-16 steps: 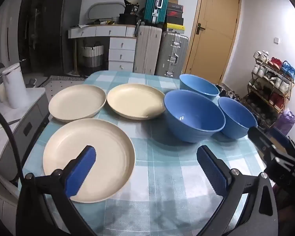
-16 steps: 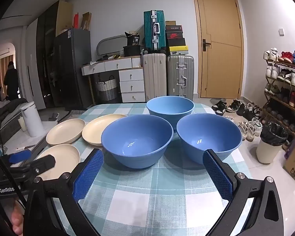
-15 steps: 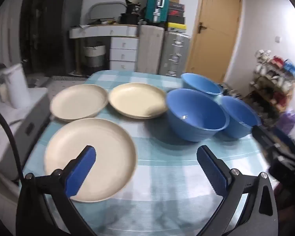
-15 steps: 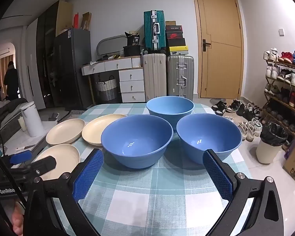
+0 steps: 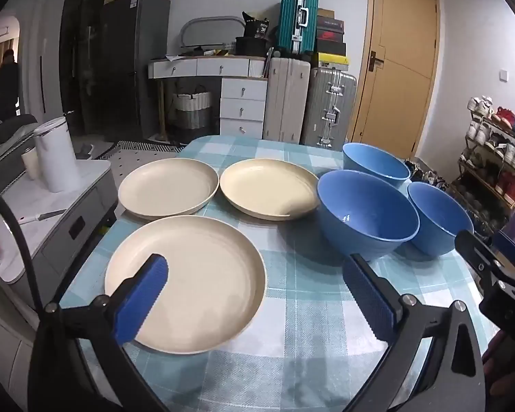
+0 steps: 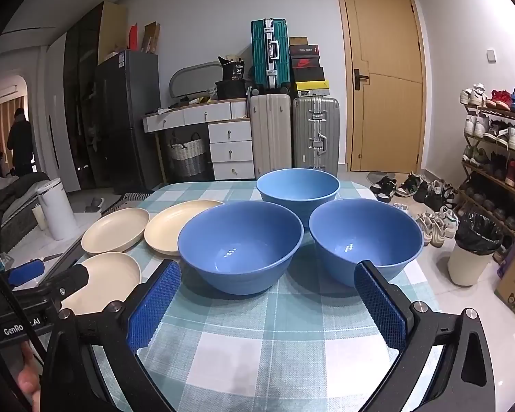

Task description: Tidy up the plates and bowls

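Note:
Three cream plates lie on the checked tablecloth (image 5: 292, 312): a near plate (image 5: 202, 281), a far-left plate (image 5: 168, 190) and a middle plate (image 5: 267, 187). Three blue bowls stand to their right: a near bowl (image 5: 365, 214), a far bowl (image 5: 376, 164) and a right bowl (image 5: 437, 221). My left gripper (image 5: 254, 295) is open above the near plate's right half, nothing between its blue pads. My right gripper (image 6: 266, 300) is open just before the near bowl (image 6: 240, 243) and the right bowl (image 6: 365, 237), holding nothing. The far bowl (image 6: 298, 189) stands behind them.
A low grey cabinet with a white kettle (image 5: 56, 154) stands left of the table. Suitcases (image 6: 316, 134), drawers and a door are behind it. A shoe rack (image 6: 498, 144) and a bin (image 6: 472, 254) are at the right. A person (image 6: 20, 144) stands far left.
The left gripper has drawn back and tipped up a little, so the plates and bowls sit slightly lower in its view. The right gripper has stayed still.

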The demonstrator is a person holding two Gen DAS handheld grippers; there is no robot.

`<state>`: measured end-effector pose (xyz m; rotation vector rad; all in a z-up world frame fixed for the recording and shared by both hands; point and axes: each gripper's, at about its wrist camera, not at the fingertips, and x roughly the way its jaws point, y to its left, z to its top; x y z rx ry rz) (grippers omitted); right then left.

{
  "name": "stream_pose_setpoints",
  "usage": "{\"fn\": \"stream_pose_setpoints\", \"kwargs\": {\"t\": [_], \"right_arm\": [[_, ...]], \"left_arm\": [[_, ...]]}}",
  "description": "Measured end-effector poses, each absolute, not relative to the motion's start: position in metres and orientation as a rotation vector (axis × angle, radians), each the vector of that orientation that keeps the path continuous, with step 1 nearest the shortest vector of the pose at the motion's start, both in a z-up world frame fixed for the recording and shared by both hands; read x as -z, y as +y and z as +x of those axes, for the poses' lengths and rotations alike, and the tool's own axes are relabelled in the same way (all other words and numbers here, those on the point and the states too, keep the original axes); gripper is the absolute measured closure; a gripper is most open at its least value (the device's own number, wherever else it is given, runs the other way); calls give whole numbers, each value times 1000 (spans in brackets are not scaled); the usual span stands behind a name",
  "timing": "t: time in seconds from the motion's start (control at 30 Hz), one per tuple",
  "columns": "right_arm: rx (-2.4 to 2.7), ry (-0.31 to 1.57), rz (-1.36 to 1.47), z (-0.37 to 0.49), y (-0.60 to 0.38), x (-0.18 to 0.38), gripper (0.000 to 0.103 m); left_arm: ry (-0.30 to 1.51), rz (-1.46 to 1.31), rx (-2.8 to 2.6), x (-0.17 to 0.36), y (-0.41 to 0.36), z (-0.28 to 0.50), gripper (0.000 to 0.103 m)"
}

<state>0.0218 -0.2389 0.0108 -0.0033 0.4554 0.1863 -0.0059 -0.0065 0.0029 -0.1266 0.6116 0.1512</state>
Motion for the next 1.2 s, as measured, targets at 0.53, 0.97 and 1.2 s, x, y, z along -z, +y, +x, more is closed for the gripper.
{"fn": "stream_pose_setpoints", "kwargs": {"t": [0.53,0.97,1.2], "right_arm": [[-188,448,-6,18,-234,-11,0],[-193,443,-5,18,-234,-10,0],[-214,485,34,22,-236,-6,0]], "left_arm": [[624,-76,-144,-10,-14,-3,0],[490,-88,-25,-23,-17,-18,0],[370,-65,-34,-28,-20,-35,0]]}}
